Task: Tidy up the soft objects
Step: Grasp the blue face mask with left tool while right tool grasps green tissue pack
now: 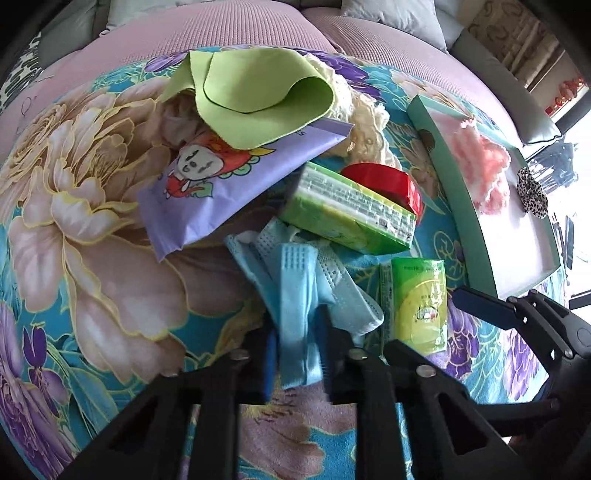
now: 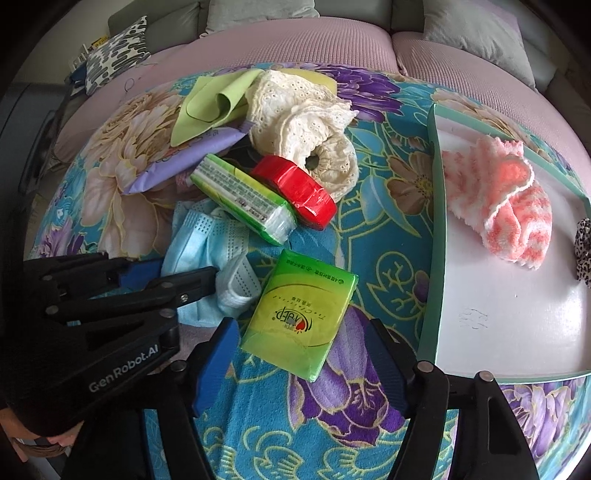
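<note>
We're in a home living room. Pink ribbed-fabric sofa seat [image 2: 295, 44] runs along the far edge of the teal floral-print blanket [image 2: 384, 229], grey throw cushions [image 2: 476, 33] lean against the backrest, and a black-and-white patterned pillow [image 2: 118, 51] sits at the sofa's left end. Household soft clutter is piled on the blanket.

A floral blanket [image 2: 384, 229] in teal, purple and cream covers the surface. Behind it at twelve o'clock runs a pink-covered sofa [image 2: 295, 48] with grey cushions [image 2: 476, 33]; a black-and-white patterned pillow [image 2: 118, 51] lies at ten. Bright daylight, perhaps from a window [image 1: 580, 155], comes in at three.
</note>
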The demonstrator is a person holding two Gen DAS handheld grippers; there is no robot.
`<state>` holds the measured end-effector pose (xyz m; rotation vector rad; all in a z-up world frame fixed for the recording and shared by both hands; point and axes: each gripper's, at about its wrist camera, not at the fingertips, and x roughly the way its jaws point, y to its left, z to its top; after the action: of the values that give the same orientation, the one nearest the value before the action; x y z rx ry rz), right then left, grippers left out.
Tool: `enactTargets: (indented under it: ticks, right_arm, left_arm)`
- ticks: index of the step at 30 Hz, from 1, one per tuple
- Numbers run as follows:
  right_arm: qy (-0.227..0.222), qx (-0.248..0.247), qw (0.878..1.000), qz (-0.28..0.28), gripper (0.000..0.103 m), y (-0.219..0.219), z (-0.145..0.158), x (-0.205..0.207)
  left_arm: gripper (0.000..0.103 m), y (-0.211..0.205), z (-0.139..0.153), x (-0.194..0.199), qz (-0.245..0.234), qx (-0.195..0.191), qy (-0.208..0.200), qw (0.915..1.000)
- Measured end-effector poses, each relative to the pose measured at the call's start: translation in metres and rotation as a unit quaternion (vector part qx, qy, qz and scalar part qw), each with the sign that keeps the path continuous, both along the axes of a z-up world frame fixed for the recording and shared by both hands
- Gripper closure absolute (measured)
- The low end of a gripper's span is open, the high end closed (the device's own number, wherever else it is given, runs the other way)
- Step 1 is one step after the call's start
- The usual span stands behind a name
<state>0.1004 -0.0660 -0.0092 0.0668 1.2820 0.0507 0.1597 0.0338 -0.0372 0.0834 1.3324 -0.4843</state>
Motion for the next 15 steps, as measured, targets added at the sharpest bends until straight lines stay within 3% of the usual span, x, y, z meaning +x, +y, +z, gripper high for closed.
enactTargets:
  ticks: [3,10,13,15]
  right_arm:
    - [0.001,0.000,1.000,0.003,0.031,0.001,-0.001,0.002]
    - [0.002,-0.001,1.000,0.000,0.032,0.004,-0.006,0.009]
    - [0.006,-0.002,1.000,-0.003,0.035,0.003,-0.009,0.013]
    - [0.008,-0.002,1.000,-0.004,0.043,0.002,-0.010,0.015]
  left_arm:
    - [0.092,0.011,0.003,-0.006,0.012,-0.003,0.004,0.9999]
    - [0.093,0.032,0.006,-0.013,0.028,0.034,-0.001,0.9990]
    - [0.093,0.039,0.003,-0.015,0.036,0.044,0.003,0.9984]
    - [0.093,0.043,0.003,-0.015,0.044,0.044,0.006,0.9980]
